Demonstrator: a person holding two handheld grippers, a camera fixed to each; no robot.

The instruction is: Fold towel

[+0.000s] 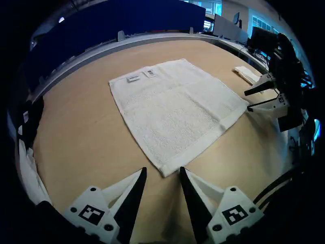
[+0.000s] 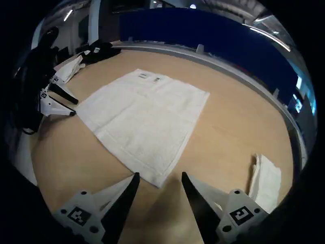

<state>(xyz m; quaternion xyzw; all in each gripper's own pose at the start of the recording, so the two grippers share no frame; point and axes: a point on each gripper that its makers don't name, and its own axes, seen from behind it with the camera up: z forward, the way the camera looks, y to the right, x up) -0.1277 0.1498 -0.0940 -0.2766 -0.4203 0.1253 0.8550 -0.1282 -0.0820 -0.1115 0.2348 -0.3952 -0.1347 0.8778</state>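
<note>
White towel (image 1: pixel 174 105) lay flat and fully spread on the wooden table (image 1: pixel 81 134); no fold made yet, whole job left; left gripper (image 1: pixel 162 168) spread, empty, at one near corner; right gripper (image 2: pixel 158 174) likewise spread at the adjoining corner; folded towel (image 2: pixel 266 183) well apart, right.

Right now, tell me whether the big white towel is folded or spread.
Spread. The towel lies flat on the table, with all four corners visible and no edge turned over.
</note>
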